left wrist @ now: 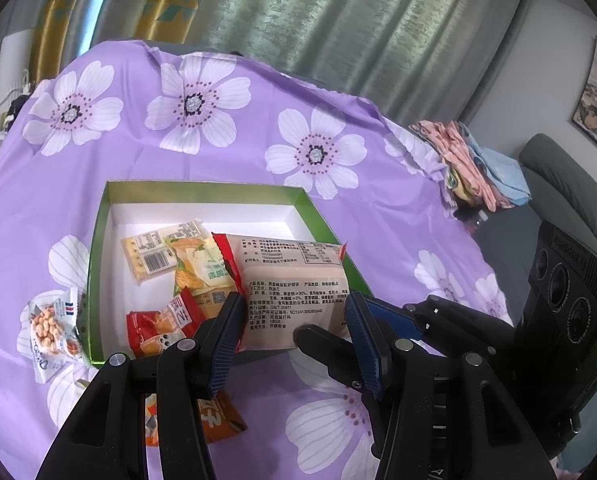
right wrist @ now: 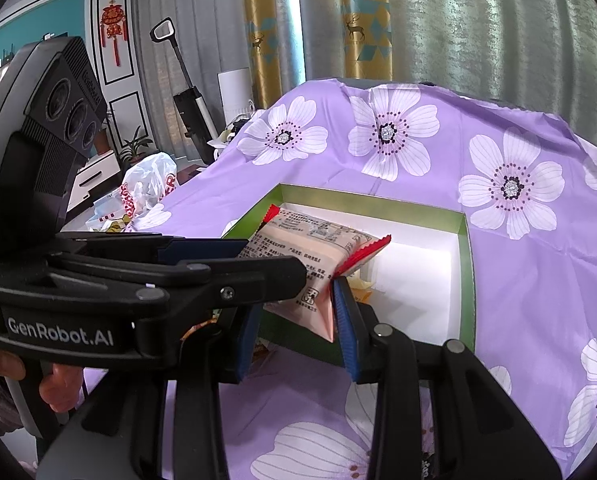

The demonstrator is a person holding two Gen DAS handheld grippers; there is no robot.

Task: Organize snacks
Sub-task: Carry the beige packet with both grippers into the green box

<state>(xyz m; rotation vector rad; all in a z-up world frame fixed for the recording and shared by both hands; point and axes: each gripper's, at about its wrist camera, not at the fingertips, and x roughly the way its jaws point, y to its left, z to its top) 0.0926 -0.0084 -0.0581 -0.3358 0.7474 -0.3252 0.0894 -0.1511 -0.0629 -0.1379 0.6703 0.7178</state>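
Note:
A pink snack packet (left wrist: 294,280) with red crimped ends hangs just above the near right part of the green box (left wrist: 98,248). My left gripper (left wrist: 294,304) is shut on its two side edges. My right gripper (right wrist: 294,308) comes in from the right and is shut on the packet's (right wrist: 310,256) lower corner. In the right wrist view the left gripper (right wrist: 274,258) crosses from the left and hides my left pad. Inside the box lie a yellow cracker packet (left wrist: 154,256), a corn snack packet (left wrist: 202,276) and a red packet (left wrist: 154,328).
A peanut packet (left wrist: 50,328) lies on the purple flowered cloth (left wrist: 218,152) left of the box, and an orange packet (left wrist: 218,420) lies under my left fingers. Folded cloths (left wrist: 470,164) sit at the cloth's right edge. A plastic bag (right wrist: 150,188) lies beyond the left edge.

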